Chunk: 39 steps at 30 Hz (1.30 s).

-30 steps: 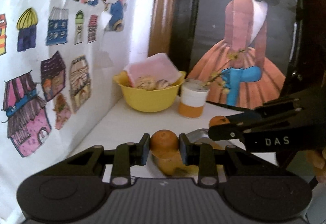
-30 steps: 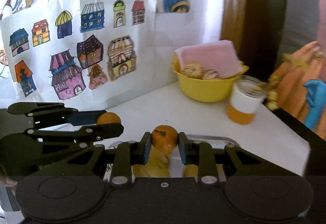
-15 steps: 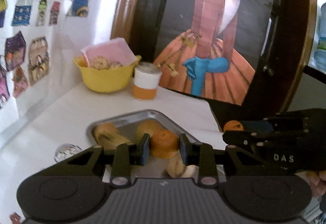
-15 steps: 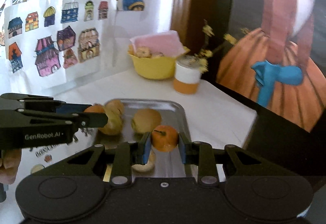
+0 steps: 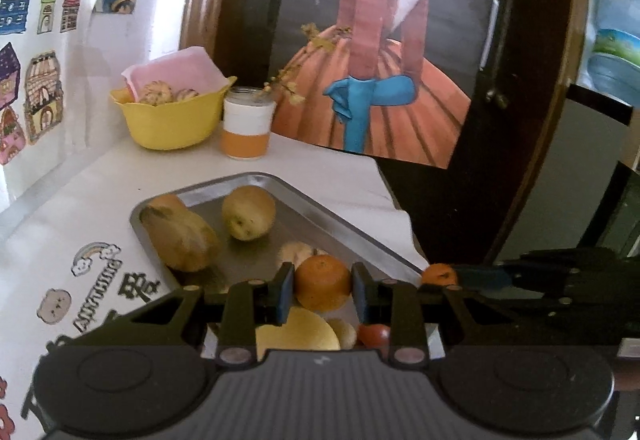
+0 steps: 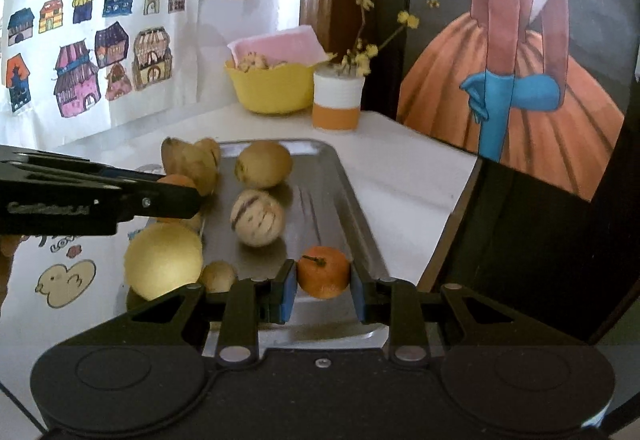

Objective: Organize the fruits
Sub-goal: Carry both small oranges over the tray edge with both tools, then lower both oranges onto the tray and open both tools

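Fingers of left gripper (image 5: 322, 294) clamp orange (image 5: 322, 282) above near end of metal tray (image 5: 372, 240). Right gripper (image 6: 323, 290) fingers likewise pinch second orange (image 6: 324, 272), above tray's right rim. Pear (image 6: 263, 163), striped round fruit (image 6: 257, 217), yellow round fruit (image 6: 163, 267) lie in tray on bench (image 6: 404, 167). Yellow bowl (image 6: 274, 89) well behind.
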Tool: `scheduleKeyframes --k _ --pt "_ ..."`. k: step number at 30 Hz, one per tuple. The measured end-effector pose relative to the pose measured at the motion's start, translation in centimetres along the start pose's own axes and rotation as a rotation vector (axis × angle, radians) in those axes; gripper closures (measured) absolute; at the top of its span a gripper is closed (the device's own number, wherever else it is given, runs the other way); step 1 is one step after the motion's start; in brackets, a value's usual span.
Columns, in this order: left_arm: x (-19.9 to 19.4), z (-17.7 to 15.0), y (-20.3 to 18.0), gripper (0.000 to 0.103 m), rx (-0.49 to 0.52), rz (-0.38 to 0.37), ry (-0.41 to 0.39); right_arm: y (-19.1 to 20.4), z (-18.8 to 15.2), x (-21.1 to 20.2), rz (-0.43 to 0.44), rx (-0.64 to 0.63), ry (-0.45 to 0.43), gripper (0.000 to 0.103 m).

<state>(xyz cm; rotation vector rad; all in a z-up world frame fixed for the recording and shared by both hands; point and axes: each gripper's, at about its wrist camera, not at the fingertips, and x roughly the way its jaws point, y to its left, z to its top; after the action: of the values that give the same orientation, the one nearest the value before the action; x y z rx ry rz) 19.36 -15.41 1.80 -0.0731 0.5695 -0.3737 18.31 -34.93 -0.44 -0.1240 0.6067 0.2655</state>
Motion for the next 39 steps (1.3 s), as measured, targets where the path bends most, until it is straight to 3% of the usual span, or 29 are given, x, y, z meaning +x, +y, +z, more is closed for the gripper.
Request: scheduleKeyframes --k 9,21,39 --pt "-0.9 -2.2 -2.0 0.07 0.071 -0.027 0.014 -0.2 -1.2 0.9 0.009 0.033 0.027 0.073" --pt "-0.6 -3.6 -4.1 0.069 0.234 0.01 -0.01 -0.6 -1.5 1.4 0.021 0.052 0.039 0.072" --pt "-0.3 -3.4 -3.9 0.068 0.233 0.006 0.004 -0.8 -1.6 1.3 0.021 0.068 0.039 0.069"
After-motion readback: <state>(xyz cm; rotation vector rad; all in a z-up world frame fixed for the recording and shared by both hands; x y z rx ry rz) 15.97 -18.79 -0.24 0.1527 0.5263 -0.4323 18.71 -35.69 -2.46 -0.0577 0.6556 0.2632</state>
